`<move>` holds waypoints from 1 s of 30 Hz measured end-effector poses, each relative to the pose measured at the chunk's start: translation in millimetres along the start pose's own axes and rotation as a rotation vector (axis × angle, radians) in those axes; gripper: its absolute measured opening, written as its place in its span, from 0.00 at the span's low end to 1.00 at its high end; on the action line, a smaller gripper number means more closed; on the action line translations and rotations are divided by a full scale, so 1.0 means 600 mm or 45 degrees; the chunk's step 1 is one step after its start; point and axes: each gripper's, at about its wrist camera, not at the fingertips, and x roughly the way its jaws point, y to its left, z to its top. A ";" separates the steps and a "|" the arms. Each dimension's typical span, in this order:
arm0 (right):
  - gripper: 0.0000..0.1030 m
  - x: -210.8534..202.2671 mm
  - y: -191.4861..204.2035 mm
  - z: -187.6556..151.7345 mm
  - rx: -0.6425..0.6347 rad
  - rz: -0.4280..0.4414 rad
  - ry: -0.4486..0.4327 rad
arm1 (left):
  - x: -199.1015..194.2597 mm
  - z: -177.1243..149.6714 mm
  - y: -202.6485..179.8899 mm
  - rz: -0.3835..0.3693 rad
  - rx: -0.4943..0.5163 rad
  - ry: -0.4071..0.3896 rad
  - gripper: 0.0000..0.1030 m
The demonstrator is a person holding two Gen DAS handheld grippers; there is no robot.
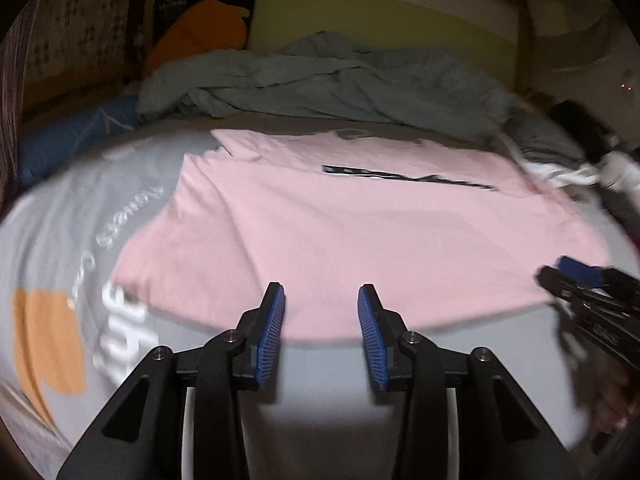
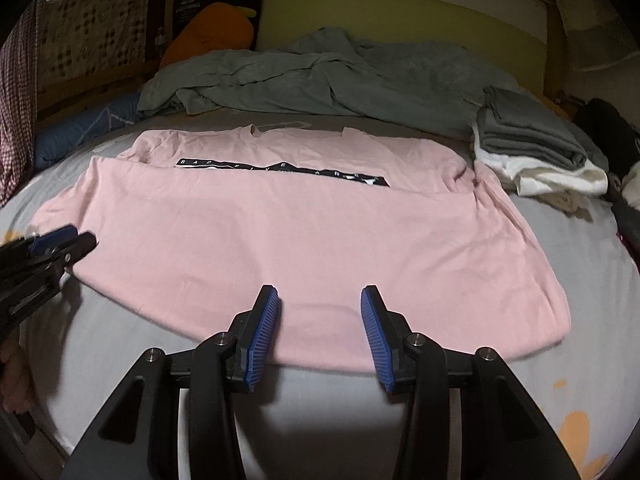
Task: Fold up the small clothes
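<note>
Pink shirt (image 2: pixel 288 232) lies flat on the bed (image 2: pixel 560 360), front up, collar toward the far end, hem toward the near edge. Black print band (image 2: pixel 280 170) runs crosswise over the chest. Long axis as spread: side to side, sleeves out left and right; a fold line crosses just under the band.

Left hand-held gripper (image 1: pixel 321 312): jaws spread wide, nothing between them, tips over the hem near the shirt's left part. Whether the pads touch cloth cannot be told. In the right wrist view it shows at the shirt's left edge (image 2: pixel 60 242).

Right hand-held gripper (image 2: pixel 319 312): jaws likewise spread wide, released, tips over the hem near mid-width. In the left wrist view it sits at the shirt's right edge (image 1: pixel 576 276), blurred.

Edges: bare grey sheet between hem and near bed edge. Crumpled grey blanket (image 2: pixel 320 76) beyond the collar. Folded stack (image 2: pixel 532 148), grey on white, just beside the right sleeve. Blue pillow (image 2: pixel 80 128) at far left.
</note>
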 end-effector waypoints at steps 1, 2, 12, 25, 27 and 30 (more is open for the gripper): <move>0.44 -0.013 -0.009 0.000 0.038 0.015 -0.006 | -0.014 -0.007 0.003 -0.005 -0.021 -0.007 0.36; 0.44 -0.025 -0.017 0.000 0.075 0.028 -0.029 | -0.022 -0.010 0.006 -0.010 -0.043 -0.006 0.36; 0.53 -0.069 -0.205 -0.034 0.684 -0.091 -0.047 | 0.000 0.012 0.107 -0.207 -0.632 0.149 0.79; 0.07 -0.055 -0.223 -0.037 0.761 -0.074 -0.083 | -0.041 0.017 0.123 0.016 -0.622 -0.072 0.03; 0.07 -0.092 -0.204 -0.041 0.713 -0.101 -0.103 | -0.066 0.011 0.125 0.042 -0.605 -0.055 0.03; 0.07 -0.143 -0.179 -0.079 0.713 -0.099 -0.073 | -0.091 -0.020 0.134 0.121 -0.594 0.005 0.03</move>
